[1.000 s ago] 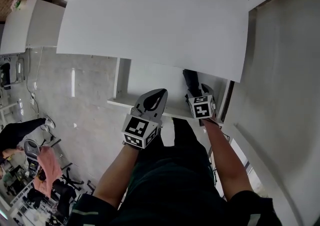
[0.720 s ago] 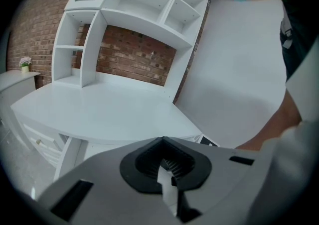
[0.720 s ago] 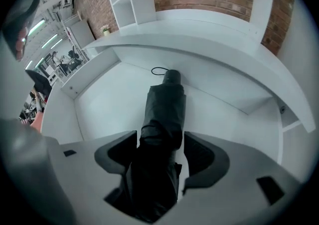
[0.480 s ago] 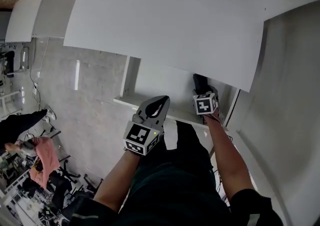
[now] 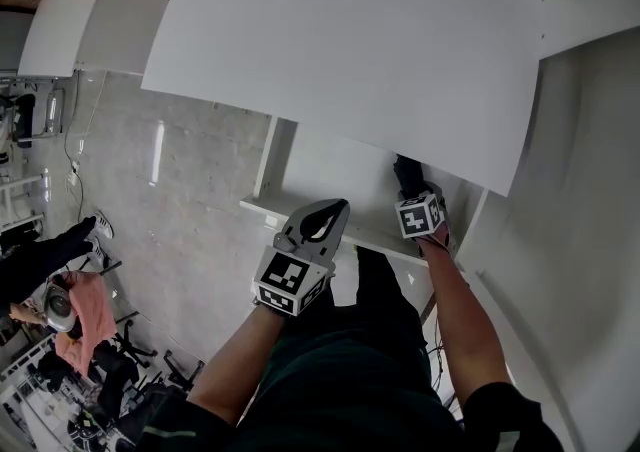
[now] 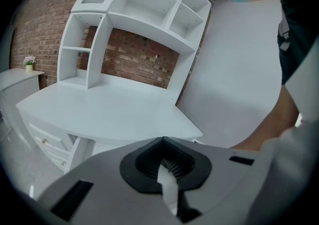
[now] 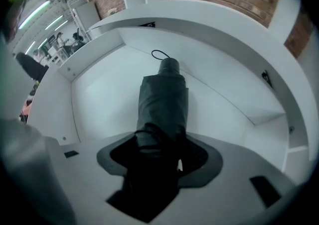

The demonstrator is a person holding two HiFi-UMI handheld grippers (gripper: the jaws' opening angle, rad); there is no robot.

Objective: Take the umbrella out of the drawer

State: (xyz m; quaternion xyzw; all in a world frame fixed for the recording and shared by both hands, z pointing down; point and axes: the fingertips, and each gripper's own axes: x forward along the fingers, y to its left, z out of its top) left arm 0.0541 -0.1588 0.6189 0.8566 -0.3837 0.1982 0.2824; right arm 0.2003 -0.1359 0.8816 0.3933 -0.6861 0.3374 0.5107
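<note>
Square markers [image 5: 292, 278], black folded umbrella [image 7: 162, 102]

Dark, pale-striped short sleeves [image 5: 175, 427] are worn. The left gripper [image 5: 325, 212] and right gripper [image 5: 411, 184] are moulded grey; black-and-white marker cubes [image 5: 290, 282] are fitted.

The umbrella [image 7: 163, 99] is black, the drawer [image 7: 99, 97] white, the wall [image 6: 134, 52] red-brick.

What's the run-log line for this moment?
right claw: just closing, folded black fabric umbrella between jaws, in white drawer | left claw: shut, empty
</note>
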